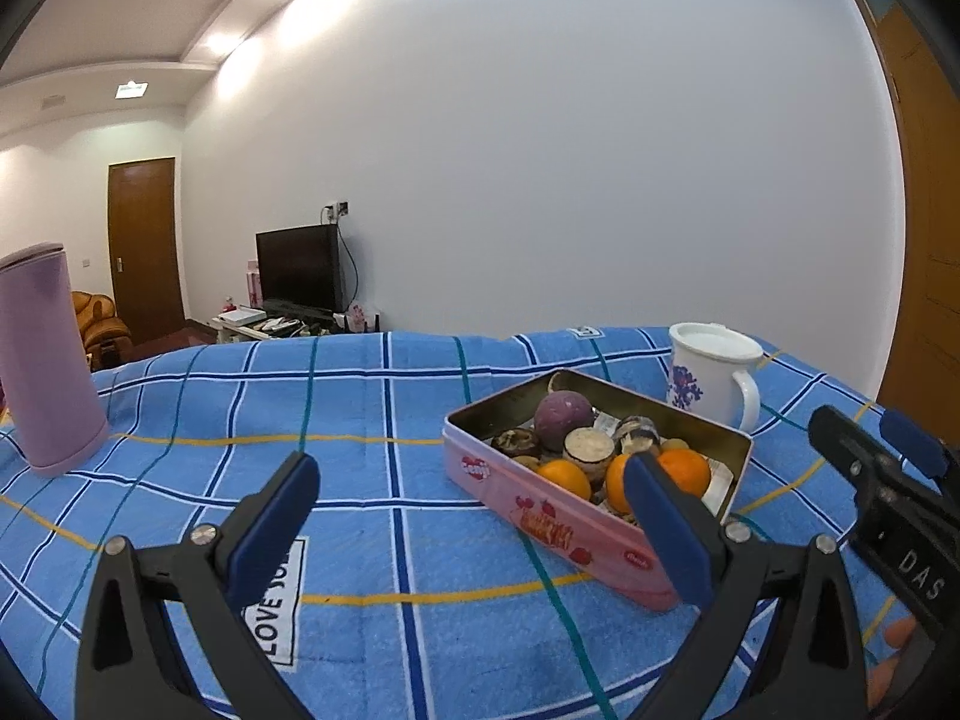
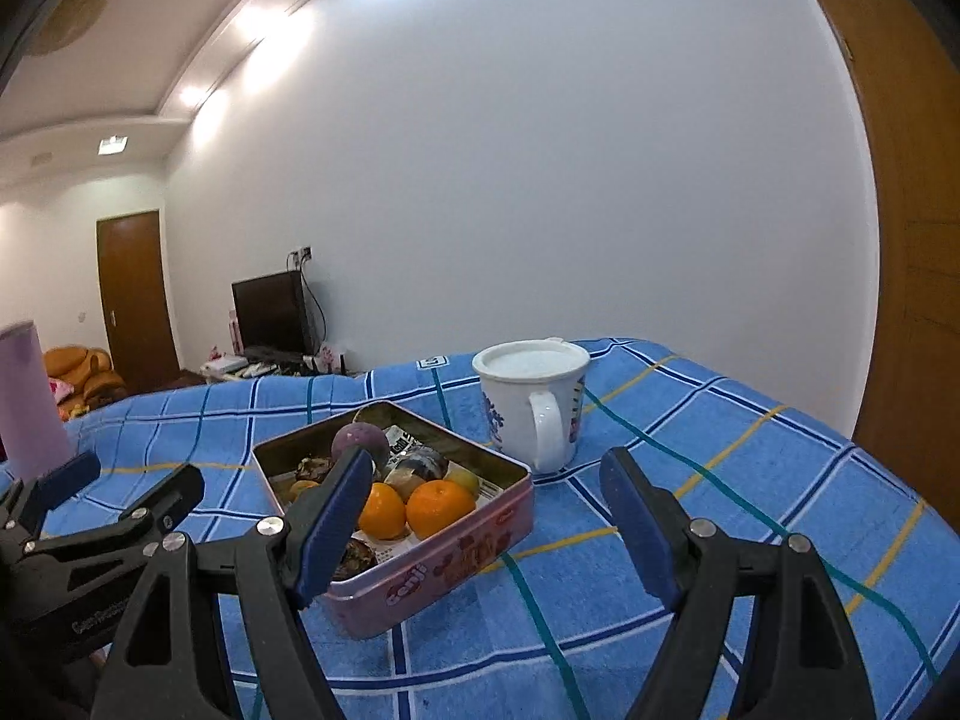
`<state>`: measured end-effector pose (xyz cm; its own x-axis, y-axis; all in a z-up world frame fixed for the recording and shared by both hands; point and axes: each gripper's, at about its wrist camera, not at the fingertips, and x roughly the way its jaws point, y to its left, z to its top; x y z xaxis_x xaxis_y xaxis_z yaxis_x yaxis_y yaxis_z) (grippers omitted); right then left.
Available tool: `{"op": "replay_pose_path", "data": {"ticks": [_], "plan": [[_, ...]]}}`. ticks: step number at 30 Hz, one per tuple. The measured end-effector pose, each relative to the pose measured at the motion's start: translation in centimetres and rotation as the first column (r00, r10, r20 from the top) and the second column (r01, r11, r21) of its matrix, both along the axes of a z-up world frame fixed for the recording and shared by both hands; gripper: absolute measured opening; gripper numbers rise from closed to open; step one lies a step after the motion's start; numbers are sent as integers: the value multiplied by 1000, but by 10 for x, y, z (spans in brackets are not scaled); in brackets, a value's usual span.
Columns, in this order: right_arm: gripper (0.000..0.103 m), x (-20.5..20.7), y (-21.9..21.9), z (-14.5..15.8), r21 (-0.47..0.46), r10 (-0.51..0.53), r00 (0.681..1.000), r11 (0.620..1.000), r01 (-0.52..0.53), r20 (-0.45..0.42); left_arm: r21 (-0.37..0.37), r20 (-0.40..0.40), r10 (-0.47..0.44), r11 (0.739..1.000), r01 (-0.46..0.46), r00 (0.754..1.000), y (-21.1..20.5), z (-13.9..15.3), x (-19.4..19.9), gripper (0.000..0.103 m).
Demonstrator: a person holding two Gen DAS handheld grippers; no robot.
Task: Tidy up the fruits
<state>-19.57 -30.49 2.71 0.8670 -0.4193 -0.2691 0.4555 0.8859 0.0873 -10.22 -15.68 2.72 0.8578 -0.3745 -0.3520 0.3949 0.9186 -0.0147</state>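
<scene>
I hold my left gripper (image 1: 474, 498) low over the surface (image 1: 372, 420), its blue-padded jaws spread wide with nothing between them but the blue checked cloth (image 1: 198, 396) that covers it. My right gripper (image 2: 486, 498) stands just as wide apart and also holds nothing; through its gap I see only cloth. The fruits sit in a pink tin box (image 1: 558, 516) that lies open on the cloth, ahead and to the right of my left gripper and ahead and to the left of my right one. Inside the tin, at the end nearest me, lie three oranges (image 2: 440, 507) side by side, and behind them a round purple fruit (image 1: 564, 412) with several dark brownish pieces (image 1: 591, 447) around it; I cannot tell what those pieces are. Bits of printed paper (image 2: 403, 441) show among them. Just beyond the far corner of the tin stands a white mug (image 2: 531, 402) with a blue flower pattern, a lid on top and its handle turned toward my right gripper. Well apart from all this, at the left end of the cloth, stands an upright lilac flask (image 1: 45, 360). In the left view my right gripper shows at the right edge, near the tin's end.
</scene>
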Motion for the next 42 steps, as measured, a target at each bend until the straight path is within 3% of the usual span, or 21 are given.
{"op": "replay_pose_path", "data": {"ticks": [6,8,11,18,42], "plan": [[80,-10,7,2,-2,-5,1000,1000,5,29,12,-12,70,997,-70,997,7,-1,-4,103],[90,-12,10,2,-10,-1,999,1000,1,32,4,-7,100,995,-100,995,11,0,-6,103],[93,-16,11,3,-10,-3,999,1000,3,46,-5,15,139,990,-139,990,15,0,-10,103],[93,-24,6,3,17,-35,996,999,33,76,-4,64,111,994,-111,992,14,3,-24,103],[93,-26,6,3,20,-29,996,999,27,90,35,63,85,996,-87,994,2,3,-26,103]]}}
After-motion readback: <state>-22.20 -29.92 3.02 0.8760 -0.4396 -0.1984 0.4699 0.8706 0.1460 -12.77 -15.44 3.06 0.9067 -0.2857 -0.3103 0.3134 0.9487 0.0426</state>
